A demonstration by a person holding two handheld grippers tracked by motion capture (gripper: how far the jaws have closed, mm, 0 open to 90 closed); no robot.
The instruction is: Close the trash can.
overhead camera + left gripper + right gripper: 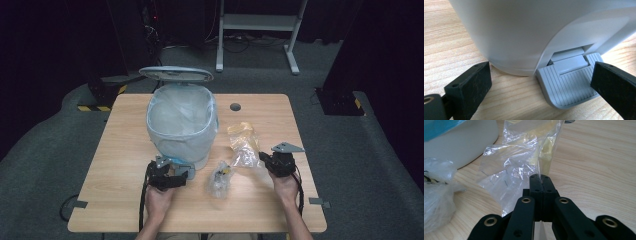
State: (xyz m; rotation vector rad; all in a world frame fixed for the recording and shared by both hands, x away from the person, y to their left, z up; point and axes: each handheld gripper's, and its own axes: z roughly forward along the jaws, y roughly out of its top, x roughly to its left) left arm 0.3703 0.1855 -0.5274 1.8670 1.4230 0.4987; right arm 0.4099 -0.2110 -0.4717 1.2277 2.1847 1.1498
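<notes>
One bin [182, 122] – two plastic bags [243, 144] – two grippers [170, 176]

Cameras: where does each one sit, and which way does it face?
High view: above the person's side, looking forward and down on the table; both forearms, left gripper, right gripper.
Left gripper view: on that gripper, facing the bin and pedal; open jaws.
Right gripper view: on that gripper, shut on the clear bag.
Shared: bin, bag.
</notes>
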